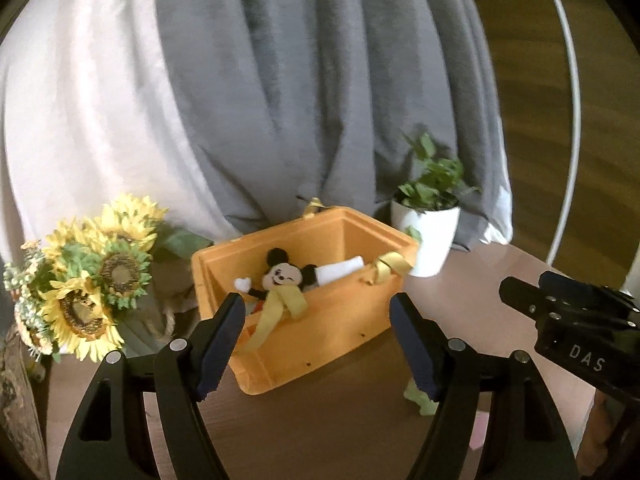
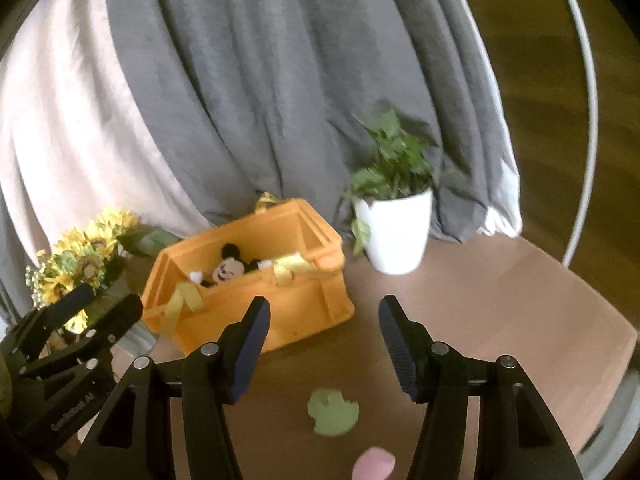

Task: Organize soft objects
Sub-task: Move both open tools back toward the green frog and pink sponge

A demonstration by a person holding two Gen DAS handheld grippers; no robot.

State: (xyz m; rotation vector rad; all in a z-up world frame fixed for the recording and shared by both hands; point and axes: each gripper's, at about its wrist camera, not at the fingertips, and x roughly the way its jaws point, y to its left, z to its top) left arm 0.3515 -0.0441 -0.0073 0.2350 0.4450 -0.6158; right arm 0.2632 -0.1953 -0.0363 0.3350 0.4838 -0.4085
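An orange plastic bin (image 1: 320, 336) (image 2: 304, 304) with yellow ribbons sits on the brown table. A Mickey Mouse plush (image 1: 280, 276) (image 2: 228, 268) lies inside it with a white soft item (image 1: 340, 270). My left gripper (image 1: 318, 344) is open and empty, just in front of the bin. My right gripper (image 2: 324, 344) is open and empty, to the right of the bin. A green duck-shaped soft piece (image 2: 332, 412) (image 1: 418, 398) lies on the table between the right fingers. A pink soft object (image 2: 374, 466) lies nearer, at the bottom edge.
A white pot with a green plant (image 1: 426, 236) (image 2: 394, 232) stands right of the bin. Sunflowers (image 1: 88, 276) (image 2: 76, 268) stand to its left. Grey and white curtains (image 1: 300, 92) hang behind. The table edge (image 2: 592, 304) curves at right.
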